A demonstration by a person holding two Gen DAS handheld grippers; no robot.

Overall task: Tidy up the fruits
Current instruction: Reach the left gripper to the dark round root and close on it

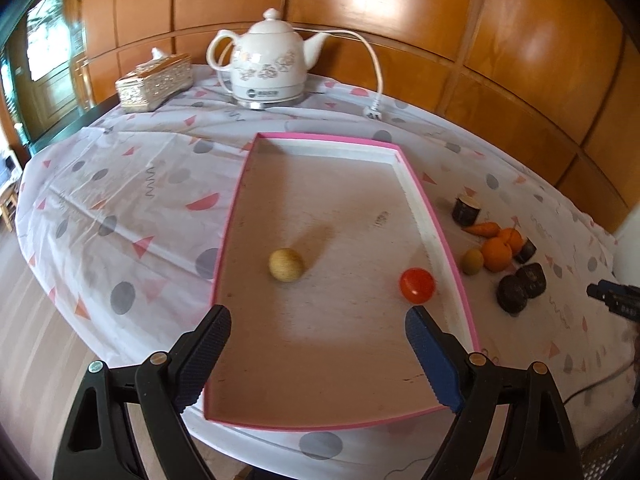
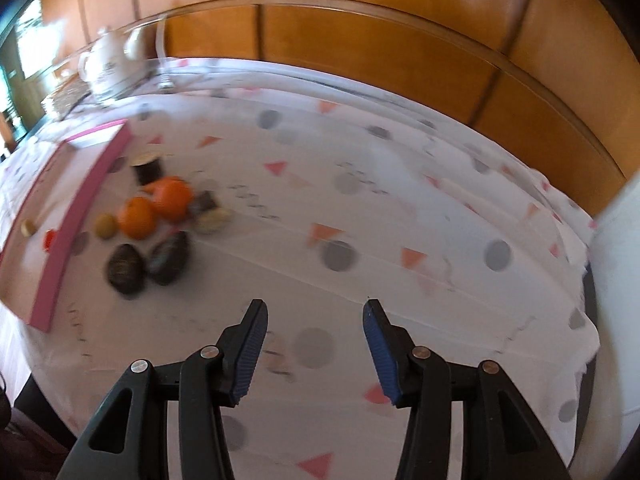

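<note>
A pink-rimmed tray (image 1: 420, 188) lies on the table; it also shows in the right wrist view (image 2: 64, 248). In it sit a beige round fruit (image 1: 285, 265) and a red tomato-like fruit (image 1: 417, 285). My left gripper (image 1: 318, 318) is open and empty above the tray's near end. Right of the tray lies a pile: two oranges (image 1: 496, 254) (image 2: 172, 198), a small green-yellow fruit (image 1: 472, 261) (image 2: 106, 225), a carrot (image 1: 482, 229) and several dark items (image 1: 512, 294) (image 2: 126, 268). My right gripper (image 2: 316, 312) is open and empty, over bare cloth right of the pile.
A white teapot-style kettle (image 1: 270, 66) with a cord and plug (image 1: 372, 112) stands at the back. A tissue box (image 1: 154, 82) sits back left. A patterned cloth (image 1: 120, 200) covers the table. Wooden panelling (image 1: 400, 12) runs behind. The right wrist view is motion-blurred.
</note>
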